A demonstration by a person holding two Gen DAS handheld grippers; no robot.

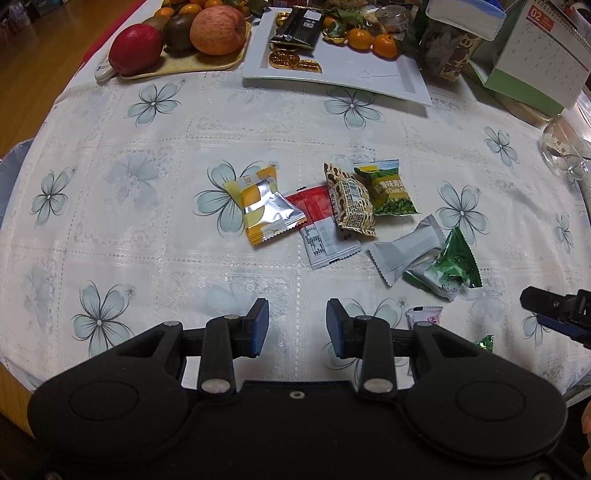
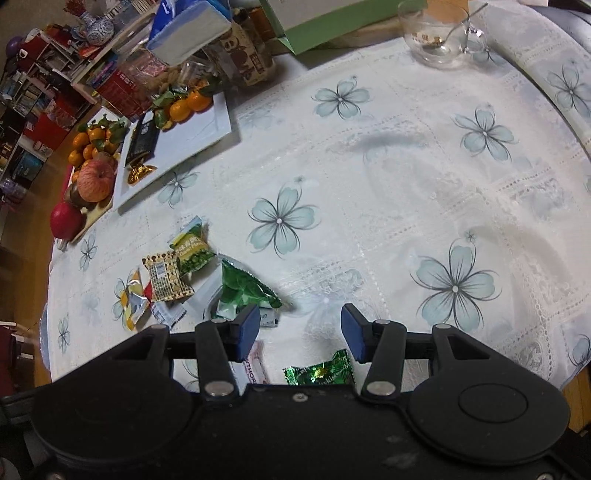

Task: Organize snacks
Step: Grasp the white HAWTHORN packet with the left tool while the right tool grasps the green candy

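Note:
Several snack packets lie in a loose pile on the flowered tablecloth: a yellow-and-silver packet (image 1: 263, 205), a red-and-white one (image 1: 317, 229), a brown nut packet (image 1: 349, 201), a green pea packet (image 1: 388, 190), a grey packet (image 1: 406, 249) and a dark green packet (image 1: 452, 264). My left gripper (image 1: 297, 326) is open and empty, just in front of the pile. My right gripper (image 2: 299, 332) is open and empty, above a small shiny green candy (image 2: 321, 371) and a pink-white packet (image 2: 256, 362), with the dark green packet (image 2: 243, 290) beside its left finger.
A white rectangular tray (image 1: 347, 75) with gold coins, a black bar and mandarins stands at the back. A board with apples (image 1: 218, 29) is left of it. A desk calendar (image 1: 535, 55) and a glass cup (image 2: 436, 33) with a spoon stand at the right.

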